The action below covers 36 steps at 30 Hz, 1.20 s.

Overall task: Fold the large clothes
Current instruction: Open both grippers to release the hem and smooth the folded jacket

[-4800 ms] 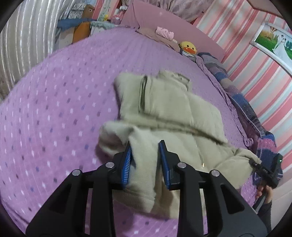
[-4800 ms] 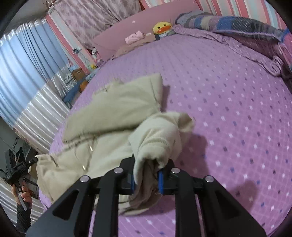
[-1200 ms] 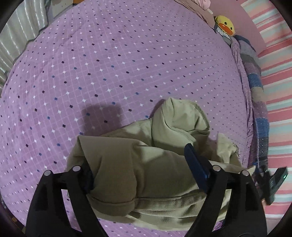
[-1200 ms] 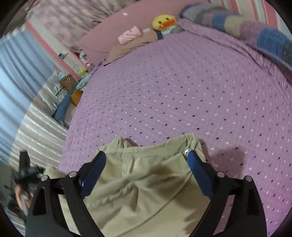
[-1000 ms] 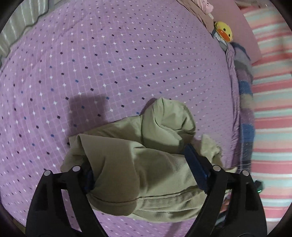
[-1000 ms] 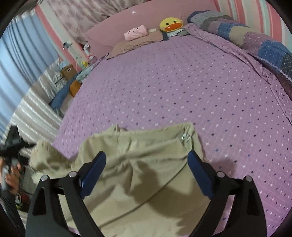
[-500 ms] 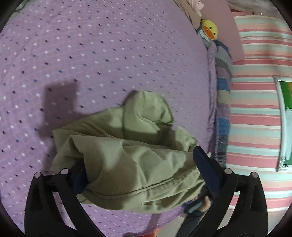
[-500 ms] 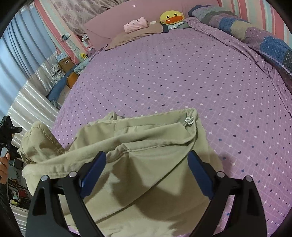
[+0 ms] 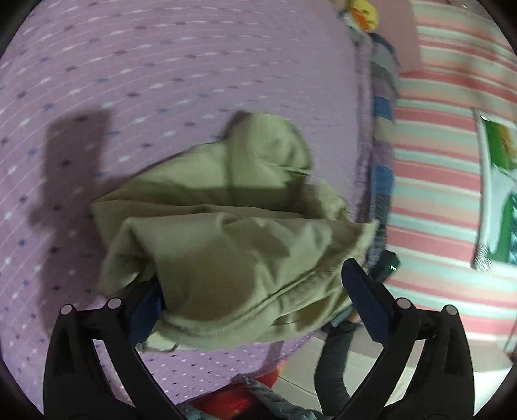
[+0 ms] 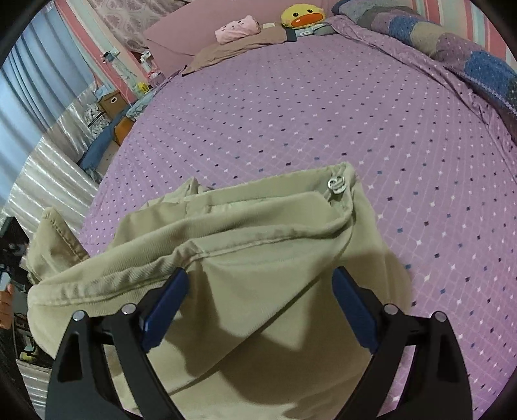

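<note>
A khaki hooded jacket (image 9: 226,210) lies bunched in folds on the purple dotted bed sheet (image 9: 161,64), close to the bed's near edge. Its hood (image 9: 271,145) points away from me. My left gripper (image 9: 252,281) stands wide open over the near hem; the cloth bulges between its fingers and hides most of the left pad. In the right wrist view the jacket (image 10: 258,226) fills the lower half, with a metal zip pull (image 10: 336,185) at its far corner. My right gripper (image 10: 260,276) is wide open just above the fabric, gripping nothing.
A duck plush (image 10: 302,14) and a pink soft toy (image 10: 237,26) rest at the headboard. A patchwork quilt (image 10: 468,55) runs along the bed's right side. A striped wall (image 9: 436,161) with a picture (image 9: 497,200) is nearby. A dark sleeve (image 9: 336,355) hangs past the bed edge.
Both grippers have sunk closer to the jacket. The left gripper's jaws spread wider and its view swung toward the bed edge and striped wall. The jacket stays bunched on the sheet.
</note>
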Tool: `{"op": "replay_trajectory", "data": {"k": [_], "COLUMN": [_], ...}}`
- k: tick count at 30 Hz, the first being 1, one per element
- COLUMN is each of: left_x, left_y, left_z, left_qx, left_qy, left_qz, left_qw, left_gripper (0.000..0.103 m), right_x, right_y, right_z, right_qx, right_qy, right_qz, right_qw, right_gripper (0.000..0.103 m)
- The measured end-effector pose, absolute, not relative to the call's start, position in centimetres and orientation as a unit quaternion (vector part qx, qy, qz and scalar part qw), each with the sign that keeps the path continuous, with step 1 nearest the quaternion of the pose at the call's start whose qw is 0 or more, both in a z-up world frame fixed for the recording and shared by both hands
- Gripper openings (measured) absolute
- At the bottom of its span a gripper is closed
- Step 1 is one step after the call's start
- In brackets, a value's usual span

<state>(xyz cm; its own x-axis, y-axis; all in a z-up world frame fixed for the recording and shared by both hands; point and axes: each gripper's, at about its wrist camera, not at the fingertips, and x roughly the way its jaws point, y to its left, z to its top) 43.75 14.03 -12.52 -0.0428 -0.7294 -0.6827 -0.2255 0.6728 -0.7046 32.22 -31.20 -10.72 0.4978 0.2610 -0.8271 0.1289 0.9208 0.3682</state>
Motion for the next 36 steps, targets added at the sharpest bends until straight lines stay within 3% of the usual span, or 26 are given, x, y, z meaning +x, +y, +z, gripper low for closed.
{"op": "replay_trajectory", "data": {"k": [4,10,18,26,36], "left_x": [42.9,42.2,34.9,27.5,41.2], "left_y": [15.1,14.8,6.3,1.5,-1.0], "left_z": [-10.7,-7.9,-5.3,-6.4,-11.6], "left_qx": [-0.33,-0.218,-0.064,-0.078,-0.03], "left_qy": [0.669,0.671,0.565,0.479,0.537], "left_qz": [-0.216,-0.129,-0.113,-0.118,-0.006], "left_qw": [0.631,0.697,0.815,0.866,0.843], "left_gripper": [0.1,0.1,0.1,0.1,0.1], "right_x": [32.2,32.2,30.4,27.3,32.1], "right_y": [-30.7,-30.5,-29.0,-26.6,-22.7], "right_z": [-10.8,-10.4,-9.3,-6.9,-10.7], "right_qx": [0.175,0.173,0.105,0.069,0.043], "right_qy": [0.501,0.498,0.463,0.42,0.473], "right_qz": [0.039,0.033,0.016,0.042,-0.006], "right_qw": [0.846,0.849,0.88,0.904,0.88], "right_gripper": [0.091,0.091,0.091,0.091,0.091]}}
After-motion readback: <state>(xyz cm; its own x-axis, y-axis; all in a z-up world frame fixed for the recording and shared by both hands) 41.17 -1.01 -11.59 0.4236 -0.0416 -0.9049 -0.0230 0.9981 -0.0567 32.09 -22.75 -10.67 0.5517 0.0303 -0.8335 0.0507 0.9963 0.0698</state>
